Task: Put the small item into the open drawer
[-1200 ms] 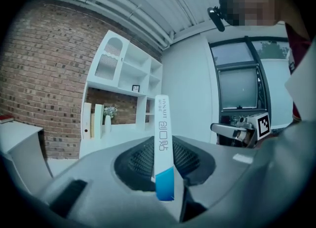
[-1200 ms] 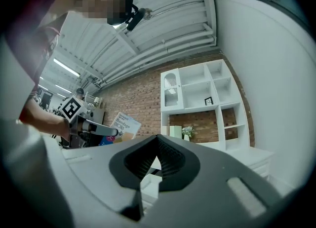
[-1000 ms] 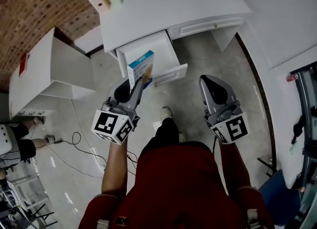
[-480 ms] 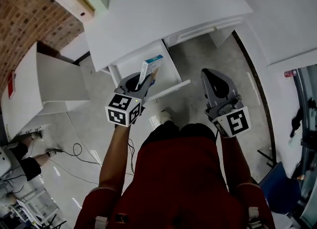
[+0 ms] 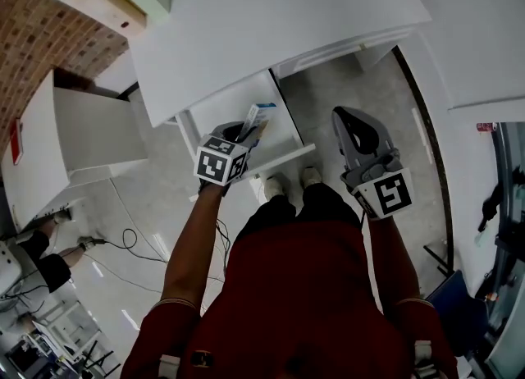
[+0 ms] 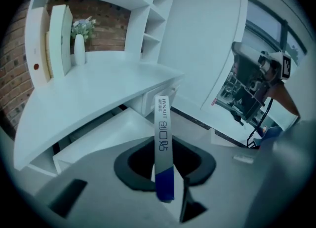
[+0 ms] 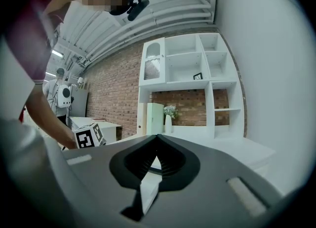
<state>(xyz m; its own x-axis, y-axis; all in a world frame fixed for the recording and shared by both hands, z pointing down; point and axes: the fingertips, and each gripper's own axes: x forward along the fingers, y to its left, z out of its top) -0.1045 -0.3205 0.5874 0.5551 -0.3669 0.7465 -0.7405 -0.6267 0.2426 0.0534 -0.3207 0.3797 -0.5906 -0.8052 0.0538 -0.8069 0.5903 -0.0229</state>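
Observation:
In the head view my left gripper [image 5: 245, 134] is shut on a small white and blue box [image 5: 257, 118], which stands upright on its edge. The box hangs above the open white drawer [image 5: 223, 110] under the desk [image 5: 271, 16]. The left gripper view shows the box's narrow printed side [image 6: 163, 138] between the jaws of my left gripper [image 6: 166, 171], with the drawer [image 6: 106, 135] below and beyond it. My right gripper [image 5: 350, 117] is off to the right of the drawer, over the floor, shut with nothing in it. The right gripper view shows my right gripper [image 7: 156, 147] pointing towards the shelves.
The drawer's front panel [image 5: 280, 159] juts out just before my shoes [image 5: 289, 182]. A low white cabinet [image 5: 70, 152] stands to the left, with cables [image 5: 123, 242] on the floor. White shelves [image 7: 185, 74] and a vase [image 6: 79, 49] sit on the desk's far side.
The left gripper has carried the box forward from in front of the drawer's panel to above the drawer. The person has stepped closer to the desk. The right gripper has stayed put.

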